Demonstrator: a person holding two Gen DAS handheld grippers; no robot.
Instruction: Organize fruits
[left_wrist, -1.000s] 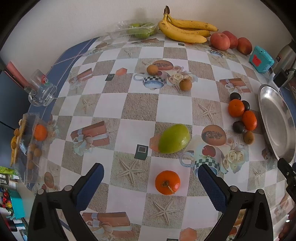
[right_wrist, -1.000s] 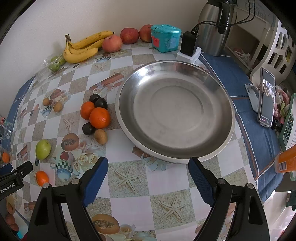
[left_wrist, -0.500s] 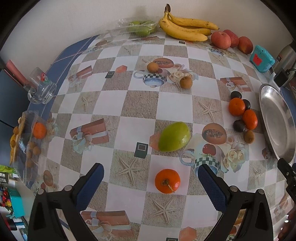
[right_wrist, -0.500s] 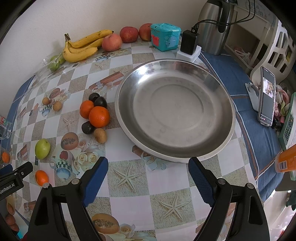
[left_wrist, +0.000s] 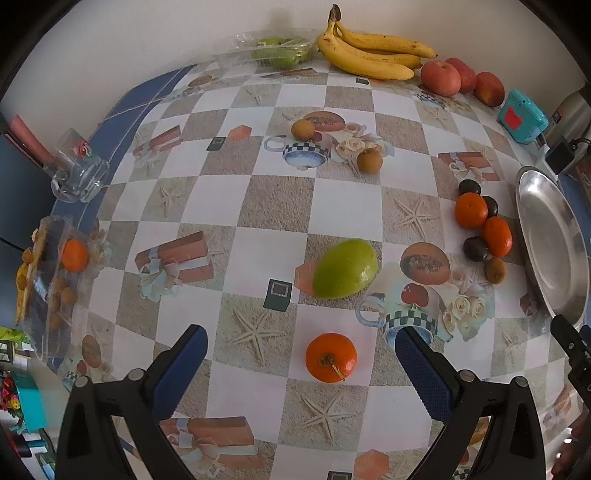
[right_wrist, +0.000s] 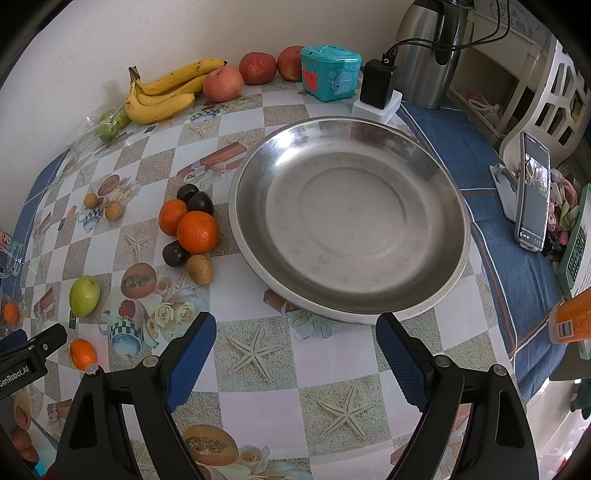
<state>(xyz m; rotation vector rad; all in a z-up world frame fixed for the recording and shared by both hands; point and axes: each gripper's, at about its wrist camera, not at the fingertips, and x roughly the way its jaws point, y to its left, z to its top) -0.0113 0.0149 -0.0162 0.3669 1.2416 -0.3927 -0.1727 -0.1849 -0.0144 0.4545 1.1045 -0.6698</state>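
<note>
My left gripper (left_wrist: 301, 363) is open and empty, its jaws either side of a lone orange (left_wrist: 331, 357) on the table. A green mango (left_wrist: 345, 268) lies just beyond it. A cluster of two oranges (left_wrist: 471, 209), dark plums and a kiwi sits left of the empty steel plate (left_wrist: 546, 236). My right gripper (right_wrist: 295, 354) is open and empty, just short of the plate's (right_wrist: 349, 221) near rim. The cluster's front orange (right_wrist: 197, 231), the mango (right_wrist: 84, 295) and the lone orange (right_wrist: 82, 353) show at left in the right wrist view.
Bananas (left_wrist: 369, 55), three red apples (left_wrist: 441, 77) and a bag of green fruit (left_wrist: 279, 53) line the back wall. Two small brown fruits (left_wrist: 369, 160) lie mid-table. A glass mug (left_wrist: 75, 171) and a clear fruit box (left_wrist: 51, 273) sit left. A teal box (right_wrist: 328, 72), charger, kettle and phone (right_wrist: 533, 192) surround the plate.
Both grippers have edged slightly forward over the table; the fruits sit a little lower in the left view. Nothing was grasped or moved.
</note>
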